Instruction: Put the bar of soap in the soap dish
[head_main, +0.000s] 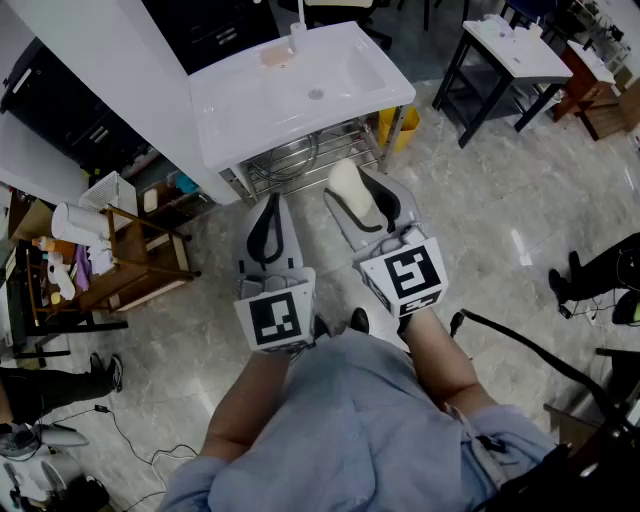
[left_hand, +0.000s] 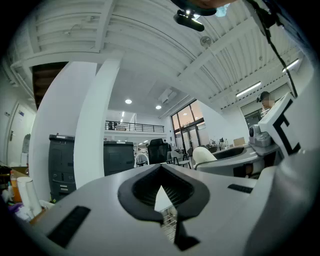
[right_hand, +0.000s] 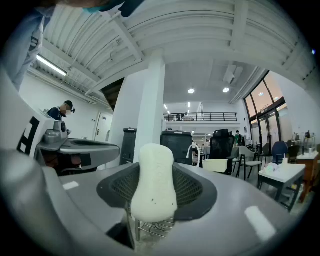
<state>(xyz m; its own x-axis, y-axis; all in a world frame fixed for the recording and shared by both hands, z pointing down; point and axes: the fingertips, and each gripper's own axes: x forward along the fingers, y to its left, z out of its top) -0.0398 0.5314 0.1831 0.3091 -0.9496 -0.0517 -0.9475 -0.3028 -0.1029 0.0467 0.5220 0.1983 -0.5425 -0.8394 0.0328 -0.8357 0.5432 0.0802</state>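
Right gripper (head_main: 365, 200): closed on the bar of soap (right_hand: 154, 182), which stands upright between its pads
Left gripper (head_main: 270, 210): jaws together, nothing in them
Sink (head_main: 330, 100): white basin ahead, well apart from both grippers
Soap dish: perhaps the small pinkish thing (head_main: 275, 56) by the tap; too small to tell
Done: soap in hand
Left: carry it over, set it in the dish, let go

Bar of soap (right_hand: 152, 182) cream-white, few dark specks. Right gripper (head_main: 366, 197), left gripper (head_main: 270, 206) pale grey, black pads. Marker cubes (head_main: 274, 318) black-and-white squares. Sink (head_main: 230, 105), 12 o'clock, white. Floor (head_main: 500, 200) grey marbled. Shirt (head_main: 350, 430) light blue.
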